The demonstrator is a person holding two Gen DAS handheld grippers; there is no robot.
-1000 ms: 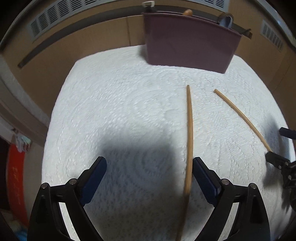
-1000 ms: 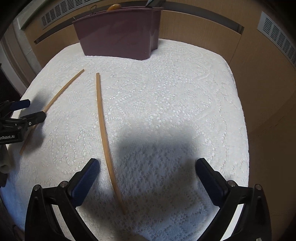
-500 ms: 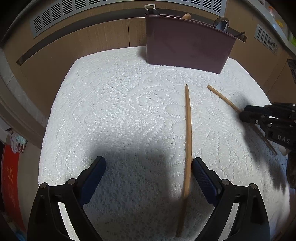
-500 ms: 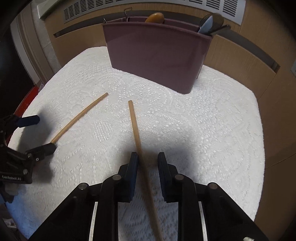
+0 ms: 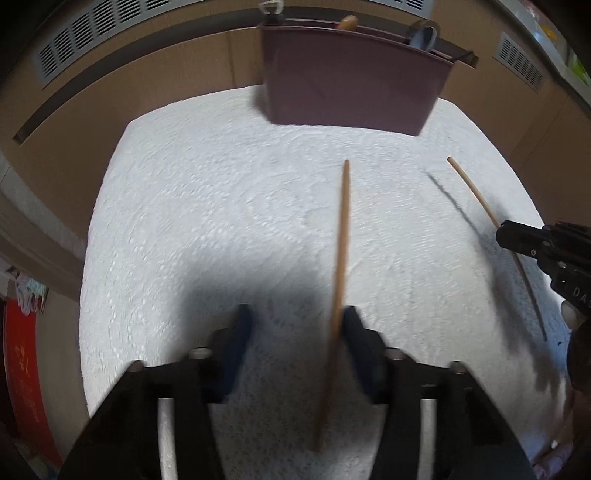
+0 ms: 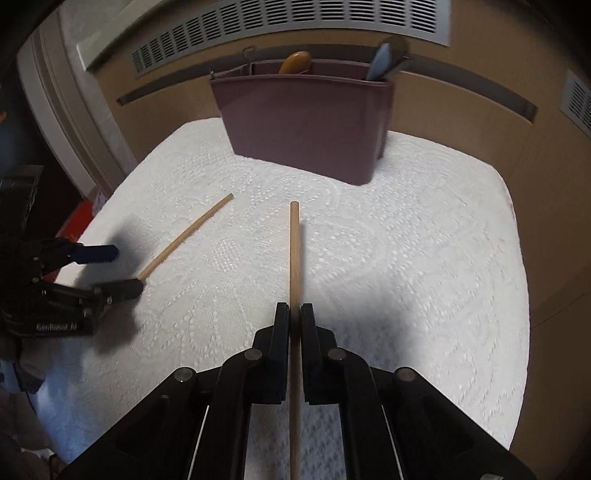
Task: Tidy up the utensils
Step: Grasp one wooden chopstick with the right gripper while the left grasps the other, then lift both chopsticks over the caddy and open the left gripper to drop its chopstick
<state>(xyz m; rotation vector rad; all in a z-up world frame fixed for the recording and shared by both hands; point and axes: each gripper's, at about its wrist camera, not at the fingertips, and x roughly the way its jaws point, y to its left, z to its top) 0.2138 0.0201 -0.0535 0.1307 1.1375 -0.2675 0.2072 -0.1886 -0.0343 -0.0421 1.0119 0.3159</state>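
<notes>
A white, lace-patterned cloth (image 6: 406, 258) covers the table, which stands against tan wooden panelling with a pale slatted vent (image 6: 288, 18) along the top of the right wrist view.

At the far edge of the cloth, upper centre in both views, stands a mauve plastic utensil caddy (image 6: 306, 122). An orange-brown rounded handle (image 6: 295, 62) and a light blue spoon-like utensil (image 6: 378, 64) stick out of its top; the compartments they sit in cannot be told apart clearly.

In the right wrist view the right gripper (image 6: 294, 314) sits at lower centre with its jaws drawn in tight on a long, thin wooden chopstick (image 6: 294, 251). That stick runs straight up the middle of the frame toward the caddy, and its narrow shadow falls just beside it on the cloth.

The second wooden chopstick (image 5: 341, 240) lies on the cloth in the centre of the left wrist view, pointing toward the caddy. The left gripper (image 5: 295, 332) is at the bottom of that frame, jaws part-way apart; the stick runs between the dark blue pads (image 5: 242, 328), close against the right-hand one, with a clear gap to the other. The picture is blurred here, so actual contact cannot be judged.
</notes>
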